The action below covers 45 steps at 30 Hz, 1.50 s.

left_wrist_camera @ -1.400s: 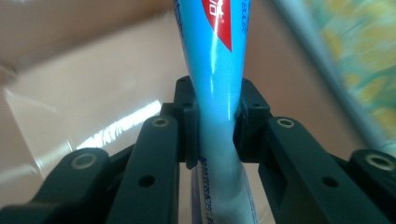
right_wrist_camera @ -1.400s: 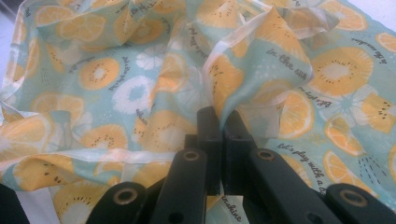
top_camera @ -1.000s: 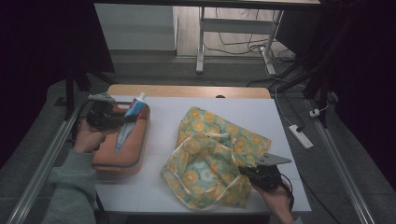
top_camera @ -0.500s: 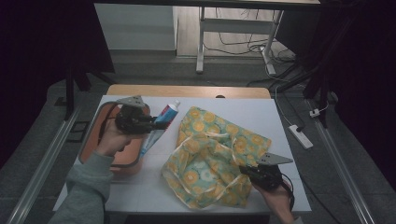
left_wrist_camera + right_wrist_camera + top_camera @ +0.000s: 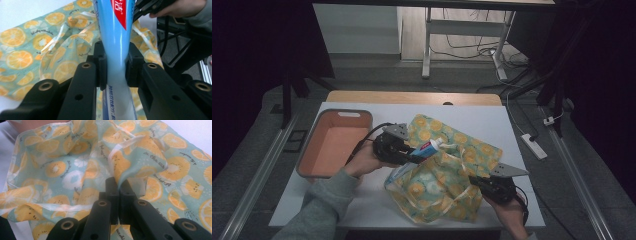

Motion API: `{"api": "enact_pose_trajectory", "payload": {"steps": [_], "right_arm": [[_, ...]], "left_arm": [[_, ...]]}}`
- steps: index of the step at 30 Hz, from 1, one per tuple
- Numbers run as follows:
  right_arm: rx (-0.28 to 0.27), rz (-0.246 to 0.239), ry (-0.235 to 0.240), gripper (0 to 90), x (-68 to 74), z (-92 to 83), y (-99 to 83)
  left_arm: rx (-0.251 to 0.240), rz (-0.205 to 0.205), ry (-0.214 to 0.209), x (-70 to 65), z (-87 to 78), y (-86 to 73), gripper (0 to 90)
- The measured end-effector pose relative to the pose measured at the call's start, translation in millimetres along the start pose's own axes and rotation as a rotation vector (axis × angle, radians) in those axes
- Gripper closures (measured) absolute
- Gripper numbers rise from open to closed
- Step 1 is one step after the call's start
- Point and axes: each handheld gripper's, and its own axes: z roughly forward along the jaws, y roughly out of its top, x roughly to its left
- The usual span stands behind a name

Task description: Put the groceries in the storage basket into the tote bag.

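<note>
The left gripper [image 5: 409, 154] is pinching a toothpaste tube [image 5: 427, 149] across its flat body, the jaws pressing on both sides of the blue plastic, as the left gripper view shows [image 5: 115, 45]; the tube's long axis is running straight out ahead of the jaws, and in the high view it is lying nearly level, slanting slightly up toward the right, with the white cap end leading; that leading end is hovering over the upper middle of the fruit-print pouch [image 5: 447, 175], which is lying crumpled on the white worktop [image 5: 522, 130] between the two hands.

The right gripper [image 5: 479, 184] is sitting at the pouch's near right edge with its jaws pressed together on a fold of the printed fabric [image 5: 130, 173], lifting that rim a little off the surface; I judge this as holding the mouth open, though the opening itself is hard to make out among the folds.

What the coming move is turning on: the pouch's opening seems to be lying ahead of and below the cap end, toward the right gripper, so the tube is wanting to travel along its own axis, cap first, tipping downward; the left hand [image 5: 367, 161] is the one carrying it and the nearer to the mouth; the orange bin [image 5: 309, 159] is standing just left of the left hand, apart from the pouch.
</note>
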Motion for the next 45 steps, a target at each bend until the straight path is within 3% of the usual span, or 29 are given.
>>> {"api": "enact_pose_trajectory", "payload": {"steps": [5, 11, 19, 22, 25, 32, 37, 41, 45], "right_arm": [[-0.01, 0.002, -0.006, 88.1, -0.8, -1.0, 0.4], [-0.03, 0.022, -0.012, 88.2, -3.1, -3.0, 0.5], [-0.134, 0.011, -0.041, 88.2, 3.5, -20.0, 8.7], [-0.164, 0.001, -0.052, 88.4, 5.9, -25.2, 10.4], [-0.185, -0.003, -0.052, 88.4, 7.4, -28.3, 11.7], [-0.185, -0.005, -0.05, 88.4, 7.5, -28.9, 11.9], [-0.179, 0.004, -0.045, 88.4, 6.7, -26.8, 10.4], [-0.173, 0.0, -0.035, 88.4, 8.9, -25.6, 11.2], [-0.172, -0.003, -0.036, 88.4, 10.1, -25.1, 11.0]], "left_arm": [[0.013, 0.037, -0.024, 2.1, 25.4, 4.4, 73.9], [0.094, 0.103, -0.04, -3.3, 53.1, 8.2, 73.8], [0.201, 0.208, -0.049, -10.0, 79.0, 18.1, 73.8], [0.212, 0.207, -0.054, -9.6, 84.0, 18.6, 73.8], [0.248, 0.222, -0.034, -9.5, 91.0, 16.5, 73.8], [0.329, 0.255, -0.04, -10.7, 106.6, 9.7, 73.7], [0.329, 0.249, -0.028, -5.3, 111.5, 10.4, 73.5], [0.323, 0.267, -0.019, -4.1, 118.0, 16.2, 73.5], [0.353, 0.294, -0.021, -6.7, 130.2, 16.4, 73.1]]}}
